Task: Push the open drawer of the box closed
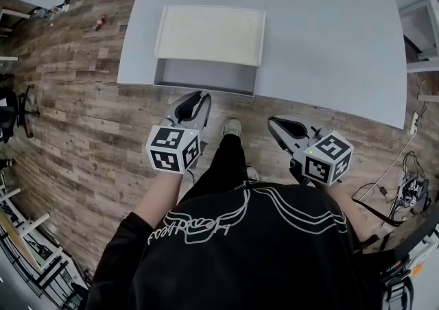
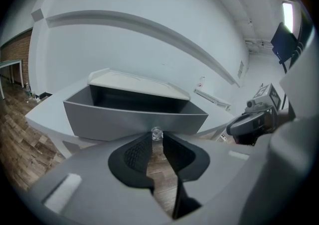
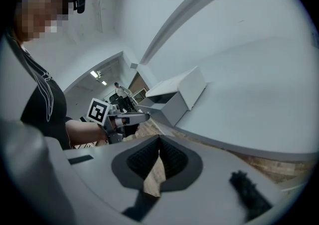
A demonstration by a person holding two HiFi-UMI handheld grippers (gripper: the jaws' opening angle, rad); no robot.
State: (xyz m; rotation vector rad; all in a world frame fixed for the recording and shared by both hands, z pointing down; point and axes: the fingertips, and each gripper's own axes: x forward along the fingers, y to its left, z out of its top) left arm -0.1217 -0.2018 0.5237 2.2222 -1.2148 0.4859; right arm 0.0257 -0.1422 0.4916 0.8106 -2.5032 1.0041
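Note:
A white box (image 1: 209, 33) lies on the grey table (image 1: 329, 41), its grey drawer (image 1: 206, 77) pulled out over the table's near edge towards me. In the left gripper view the drawer's front (image 2: 134, 119) fills the middle, with a small clear knob (image 2: 157, 133) on it. My left gripper (image 2: 157, 137) has its jaws narrowed, and the tips press on either side of that knob. In the head view the left gripper (image 1: 201, 97) touches the drawer's front. My right gripper (image 1: 273, 121) hangs below the table edge, to the drawer's right, shut and empty (image 3: 159, 140).
Wooden floor (image 1: 82, 96) lies below and left of the table. A chair (image 1: 14, 106) stands at the far left, cables (image 1: 405, 188) lie at the right. The person's shoe (image 1: 232, 127) is under the table edge between the grippers.

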